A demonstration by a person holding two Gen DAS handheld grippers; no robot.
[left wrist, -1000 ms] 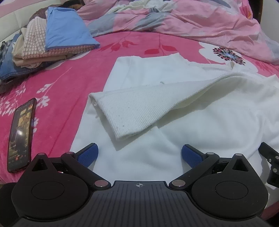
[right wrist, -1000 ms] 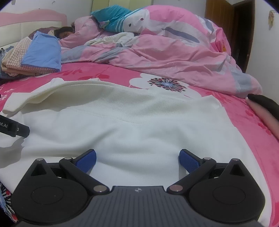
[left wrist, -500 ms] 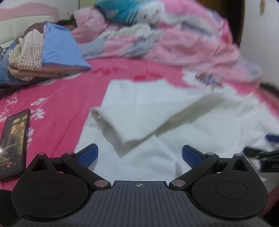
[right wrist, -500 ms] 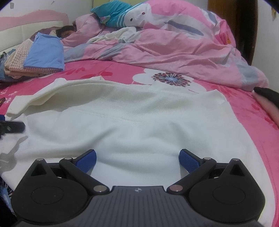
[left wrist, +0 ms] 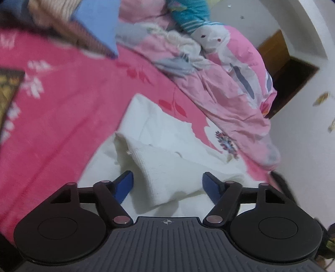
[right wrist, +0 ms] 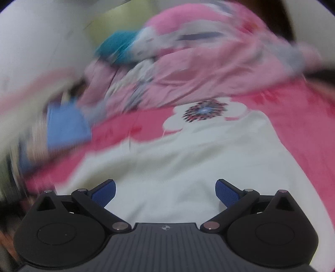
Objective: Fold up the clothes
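Pink floral bedding covers the bed [left wrist: 62, 117] in the left wrist view, which is tilted so the whole scene leans. On that sheet lies a white sweater [left wrist: 159, 129], spread out, with its ribbed sleeve [left wrist: 163, 173] folded across the body. The left hand-held gripper [left wrist: 167, 184] sits low over the garment with the sleeve cuff lying between its blue fingertips [left wrist: 124, 184]. Its jaws have just been closing and now stand partly open; neither pad presses the cloth, so it has hold of nothing. At the upper left a stack of folded clothes [left wrist: 92, 29] with a blue piece on top rests on the sheet, blurred. A dark phone [left wrist: 8, 92] shows at the left edge. A crumpled pink duvet [left wrist: 226, 83] is heaped along the far side of the bed, with a teal and white striped item [left wrist: 192, 14] on it, and a dark doorway [left wrist: 291, 83] opens in the white wall beyond.

From the right wrist view everything is smeared by motion. The right hand-held gripper [right wrist: 165, 191] hangs over the body of the white sweater [right wrist: 188, 167], its jaws wide apart and empty. Past the garment the pink sheet carries a large white flower print [right wrist: 204, 114], and the pink duvet [right wrist: 209, 62] rises behind. The blue-topped stack of folded clothes [right wrist: 65, 127] is at the left, too blurred to make out further.
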